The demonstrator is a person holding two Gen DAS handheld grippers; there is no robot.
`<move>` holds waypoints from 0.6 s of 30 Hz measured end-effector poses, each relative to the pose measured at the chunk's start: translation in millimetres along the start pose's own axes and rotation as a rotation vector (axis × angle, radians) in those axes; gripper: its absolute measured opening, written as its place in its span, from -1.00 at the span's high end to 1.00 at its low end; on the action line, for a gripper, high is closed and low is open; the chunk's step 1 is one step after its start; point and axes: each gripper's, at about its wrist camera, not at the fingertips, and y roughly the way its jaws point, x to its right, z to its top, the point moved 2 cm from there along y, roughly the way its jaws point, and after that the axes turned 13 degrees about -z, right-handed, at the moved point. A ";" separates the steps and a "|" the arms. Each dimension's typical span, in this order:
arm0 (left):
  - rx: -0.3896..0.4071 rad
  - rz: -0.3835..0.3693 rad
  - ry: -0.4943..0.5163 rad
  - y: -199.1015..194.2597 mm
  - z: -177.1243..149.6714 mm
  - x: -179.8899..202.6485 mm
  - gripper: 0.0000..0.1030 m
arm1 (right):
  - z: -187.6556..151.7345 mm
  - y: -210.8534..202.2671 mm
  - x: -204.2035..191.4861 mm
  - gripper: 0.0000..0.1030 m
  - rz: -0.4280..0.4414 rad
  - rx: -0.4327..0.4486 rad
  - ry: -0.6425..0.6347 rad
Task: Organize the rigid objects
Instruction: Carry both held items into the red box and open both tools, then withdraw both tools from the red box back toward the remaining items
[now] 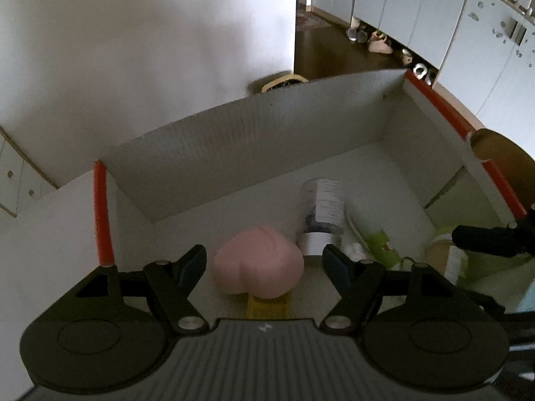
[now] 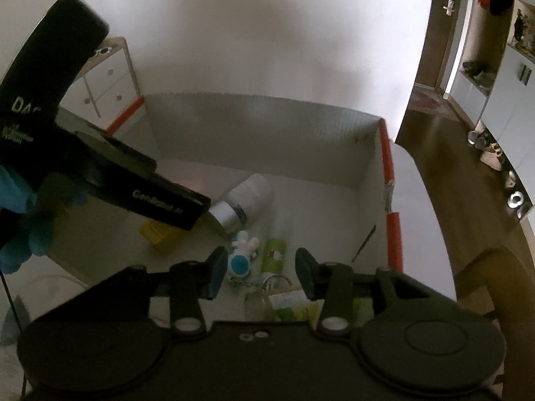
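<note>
White bottle (image 2: 245, 198) lying on its side in white box (image 2: 267, 127), cap end pointing toward near-left. Right gripper (image 2: 257, 272) hanging released above green tube (image 2: 275, 254). Left gripper (image 1: 265, 264) hanging released over pink peach (image 1: 259, 269).

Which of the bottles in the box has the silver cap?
The white labelled bottle lying on its side toward the back wall; its silver cap faces the yellow box. The slimmer green-labelled bottle beside it shows no silver cap.

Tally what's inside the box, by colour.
Pink: 1, peach-shaped toy
White: 1, labelled bottle
Green: 1, tube
Yellow: 1, small box
Blue-white: 1, keychain figure
Unclear pale item by the right gripper: 1
Total: 6
</note>
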 end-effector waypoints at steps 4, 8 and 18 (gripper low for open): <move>0.034 -0.015 -0.001 -17.9 -2.7 4.7 -0.47 | 1.1 -15.4 0.8 0.05 -0.003 0.015 0.013; 0.070 -0.026 0.020 -37.6 -10.1 9.4 -0.47 | 2.5 -30.9 -1.3 0.01 -0.005 0.025 0.023; 0.153 -0.073 0.065 -91.0 -26.5 33.9 -0.47 | -2.9 -78.7 3.2 -0.23 -0.017 0.078 0.078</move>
